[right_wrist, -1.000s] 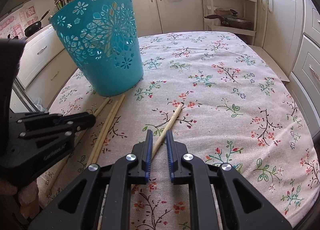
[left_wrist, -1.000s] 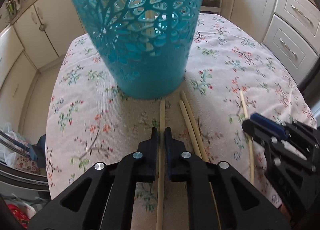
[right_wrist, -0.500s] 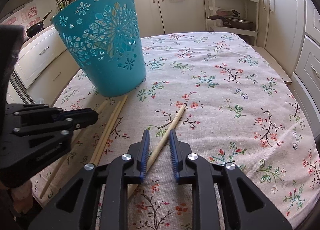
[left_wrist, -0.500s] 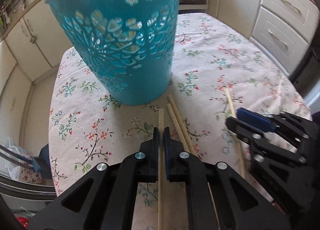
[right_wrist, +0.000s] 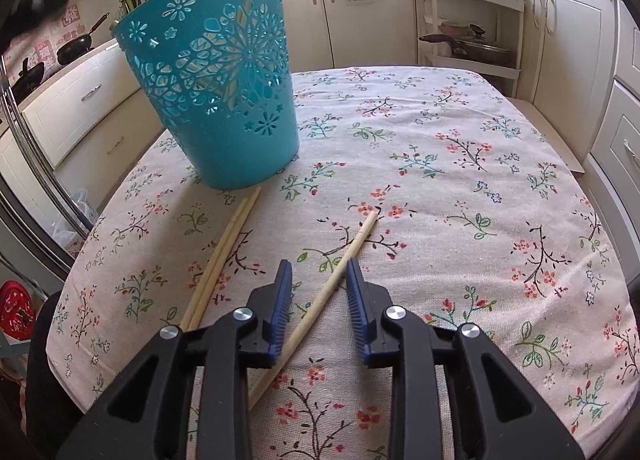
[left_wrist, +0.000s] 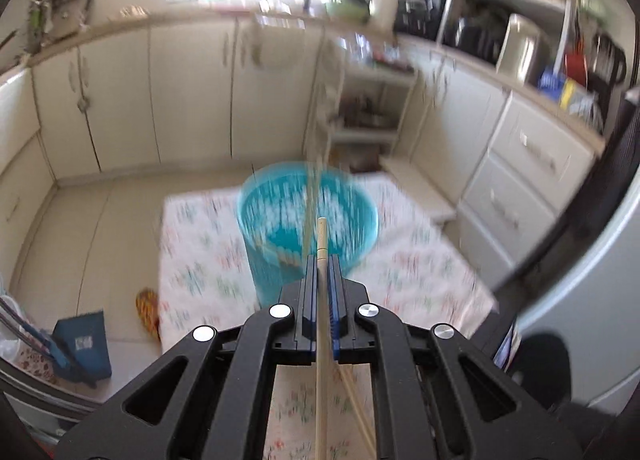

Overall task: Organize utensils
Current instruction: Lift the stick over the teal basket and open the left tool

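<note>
Chopstick in my left gripper [left_wrist: 322, 274]: one chopstick [left_wrist: 321, 244] pinched tight, high above basket [left_wrist: 360, 215]; light, stiff, slick.
Right gripper [right_wrist: 319, 292]: fingers spread around chopstick on desk [right_wrist: 340, 268]; I'd grip mid-shaft.
Pair [right_wrist: 224, 252]: left, near basket.

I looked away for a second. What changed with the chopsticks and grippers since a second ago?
The left gripper, already shut on one chopstick, has lifted it high above the teal basket. The right gripper opened wider around its chopstick, which lies on the tablecloth as before. The pair and basket stayed put.
</note>
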Tool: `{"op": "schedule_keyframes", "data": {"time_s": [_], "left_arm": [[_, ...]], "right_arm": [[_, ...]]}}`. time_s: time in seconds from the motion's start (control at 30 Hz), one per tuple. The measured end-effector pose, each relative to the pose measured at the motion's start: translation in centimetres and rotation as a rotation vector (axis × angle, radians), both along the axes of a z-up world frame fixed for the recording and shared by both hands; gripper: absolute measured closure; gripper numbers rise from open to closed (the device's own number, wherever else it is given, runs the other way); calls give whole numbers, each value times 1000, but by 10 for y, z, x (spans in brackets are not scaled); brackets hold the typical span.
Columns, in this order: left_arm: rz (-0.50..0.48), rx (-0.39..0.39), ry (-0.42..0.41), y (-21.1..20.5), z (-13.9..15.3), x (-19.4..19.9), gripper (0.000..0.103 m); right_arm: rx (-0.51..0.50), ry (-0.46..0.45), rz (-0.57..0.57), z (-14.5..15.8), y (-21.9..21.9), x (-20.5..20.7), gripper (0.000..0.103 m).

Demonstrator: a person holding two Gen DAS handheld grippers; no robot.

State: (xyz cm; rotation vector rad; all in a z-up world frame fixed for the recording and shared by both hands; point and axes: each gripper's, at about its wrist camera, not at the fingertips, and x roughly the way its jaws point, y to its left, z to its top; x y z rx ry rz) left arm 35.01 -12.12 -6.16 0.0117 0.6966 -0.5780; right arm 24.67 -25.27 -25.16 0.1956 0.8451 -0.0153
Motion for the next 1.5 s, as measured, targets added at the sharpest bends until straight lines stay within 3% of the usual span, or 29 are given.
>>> {"op": "schedule_keyframes", "data": {"time_s": [0.3, 0.47, 0.73, 1.07, 1.4, 1.43, 1.47, 1.5], "left_arm": [[56, -114, -135, -8, 44, 18, 98], [103, -176, -209, -19, 55, 38, 98], [261, -276, -327, -31, 56, 81, 98], [330, -260, -316, -42, 19, 103, 98], [303, -96, -252, -37, -12, 85, 95], [314, -83, -251, -31, -14, 79, 88], [326, -75, -254, -26, -15, 73, 72], [357, -67, -265, -15, -16, 63, 62]], "right_arm": [[-2, 1, 14, 0, 1, 1, 70], [-7, 1, 24, 0, 1, 1, 67], [4, -1, 25, 0, -1, 2, 66], [2, -2, 30, -1, 0, 1, 65], [5, -2, 28, -1, 0, 1, 64], [6, -2, 28, -1, 0, 1, 64], [8, -3, 27, -1, 0, 1, 64], [10, -3, 25, -1, 0, 0, 64]]}}
